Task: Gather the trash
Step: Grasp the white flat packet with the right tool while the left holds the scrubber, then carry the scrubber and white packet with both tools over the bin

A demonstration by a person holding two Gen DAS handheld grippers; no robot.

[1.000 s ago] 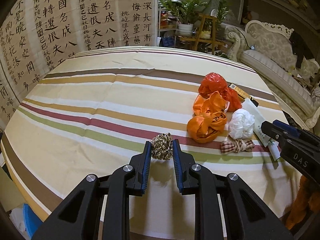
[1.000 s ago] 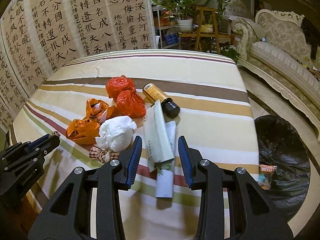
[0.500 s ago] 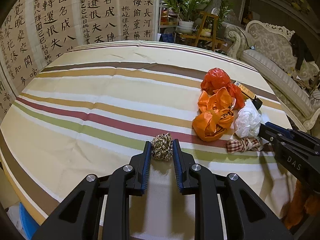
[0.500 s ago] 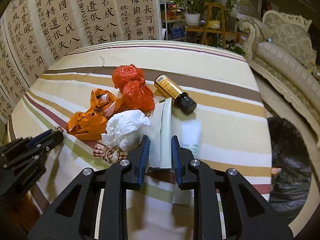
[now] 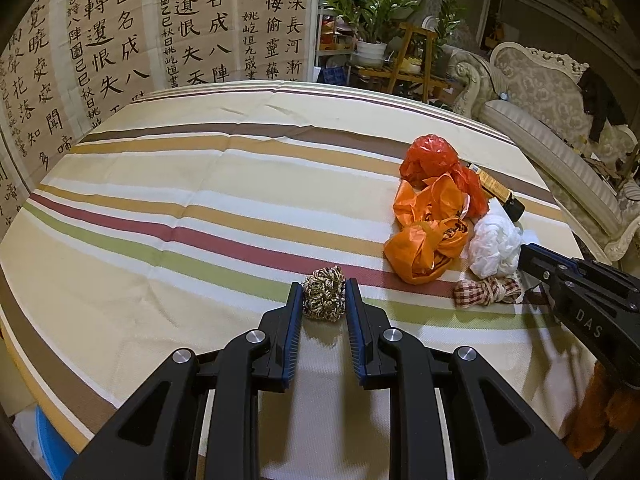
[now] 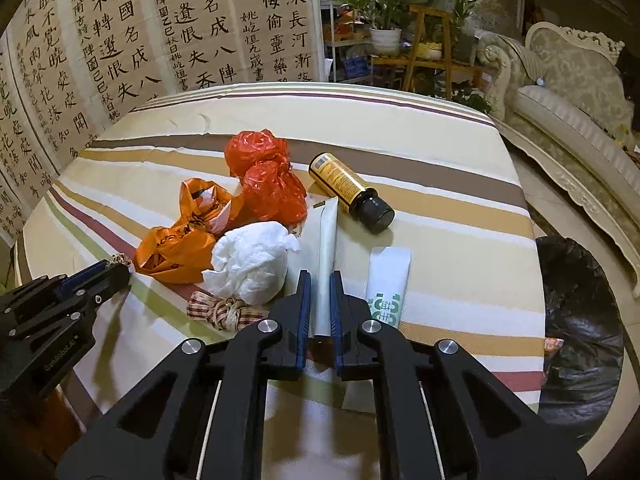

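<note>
My left gripper (image 5: 323,294) is shut on a gold braided cord ball (image 5: 324,293), held over the striped tablecloth (image 5: 200,184). My right gripper (image 6: 319,294) is shut on a pale flat tube (image 6: 326,256), lifted off the cloth. A second white tube with green print (image 6: 386,282) lies just to its right. Orange bags (image 6: 176,246), red bags (image 6: 264,178), a white crumpled wad (image 6: 250,262), a checked ribbon bundle (image 6: 224,312) and a yellow-labelled dark bottle (image 6: 350,190) lie on the table.
A black-lined trash bin (image 6: 576,320) stands on the floor off the table's right edge, with a wrapper inside. A calligraphy screen (image 5: 120,40) stands behind the table. Plants and a sofa (image 5: 560,112) are at the back right.
My right gripper closed on the pale tube and lifted it, leaving the second tube on the cloth. My left gripper stayed shut on the cord ball and shifted slightly right.
</note>
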